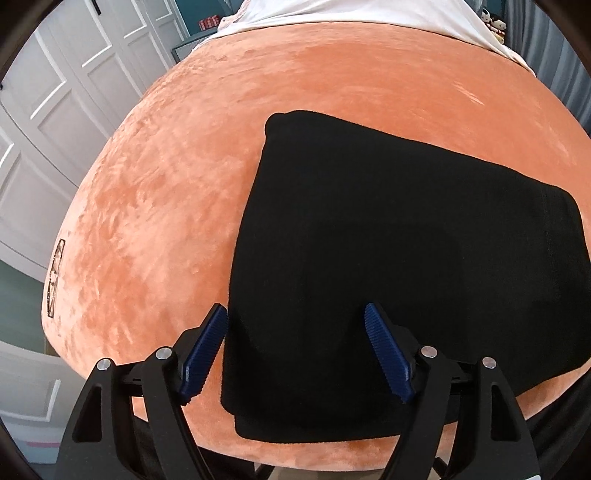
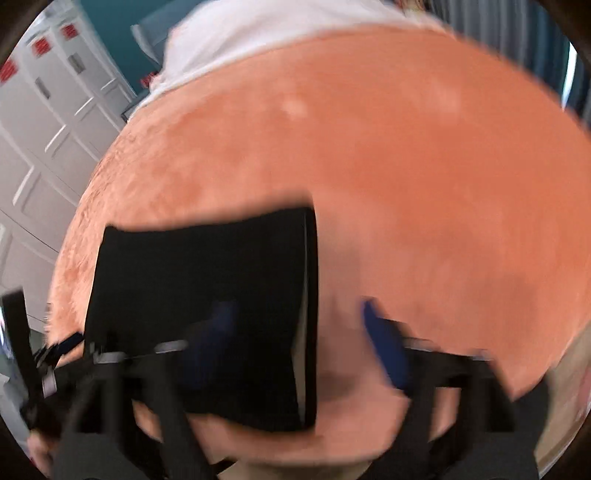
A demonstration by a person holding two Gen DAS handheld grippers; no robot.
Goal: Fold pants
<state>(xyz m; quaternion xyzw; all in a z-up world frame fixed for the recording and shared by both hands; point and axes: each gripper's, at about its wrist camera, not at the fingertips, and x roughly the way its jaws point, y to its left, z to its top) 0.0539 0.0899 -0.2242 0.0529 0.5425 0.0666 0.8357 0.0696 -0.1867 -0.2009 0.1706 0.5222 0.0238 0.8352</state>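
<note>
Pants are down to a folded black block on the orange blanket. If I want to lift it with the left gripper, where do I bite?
Probably the near-left corner of the folded pants, coming in low from the near edge. The stacked layers show there, and the open left gripper already straddles that left edge over the orange blanket.

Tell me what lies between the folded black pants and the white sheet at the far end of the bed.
Only bare orange blanket separates the black pants from the white sheet; the left wrist view shows it clearly.
</note>
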